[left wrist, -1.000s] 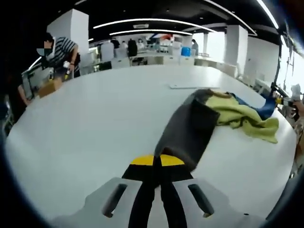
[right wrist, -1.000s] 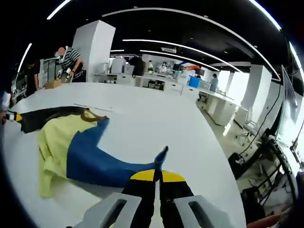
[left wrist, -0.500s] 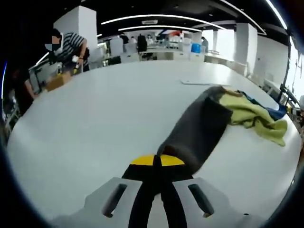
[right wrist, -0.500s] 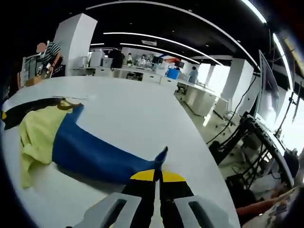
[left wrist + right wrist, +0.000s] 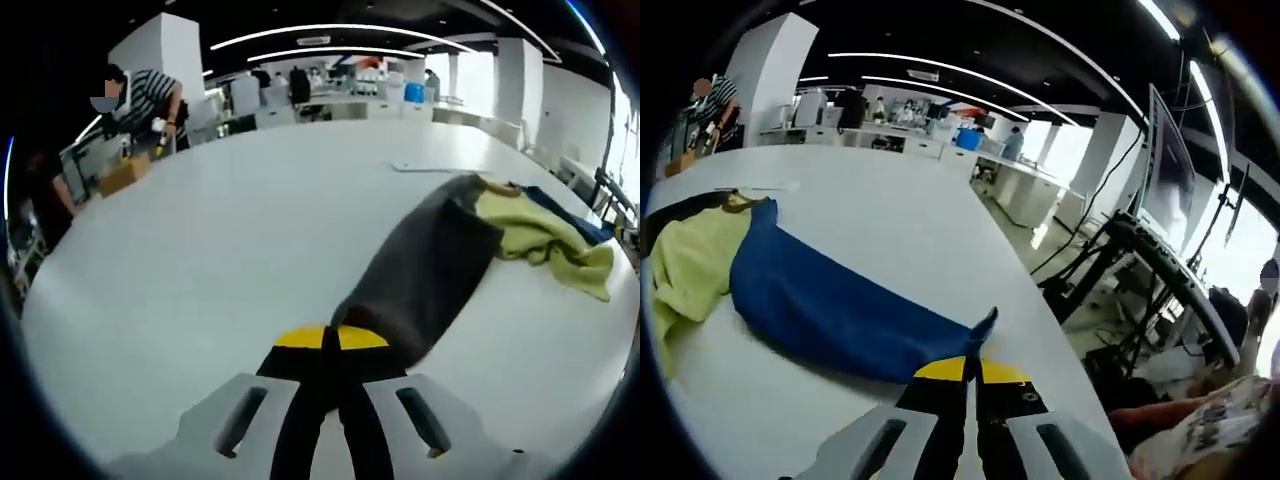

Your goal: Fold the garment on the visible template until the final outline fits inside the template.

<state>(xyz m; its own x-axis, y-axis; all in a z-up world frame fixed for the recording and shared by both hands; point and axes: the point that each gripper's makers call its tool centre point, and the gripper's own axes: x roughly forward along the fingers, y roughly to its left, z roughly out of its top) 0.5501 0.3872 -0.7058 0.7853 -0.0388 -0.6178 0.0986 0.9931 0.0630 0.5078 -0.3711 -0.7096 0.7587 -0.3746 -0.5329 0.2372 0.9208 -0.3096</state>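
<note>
Left gripper pinches the garment's dark sleeve, right gripper pinches its blue sleeve; the garment's middle is bunched, its shape unclear

Garment on table, stretched between both grippers' jaws.

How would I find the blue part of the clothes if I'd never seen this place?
Look at the big white table. On it lies one garment in three colours. The blue sleeve is the long stretched piece running to the right claw, which pinches its tip; beside it the yellow part is bunched and the dark sleeve goes to the left claw.
</note>
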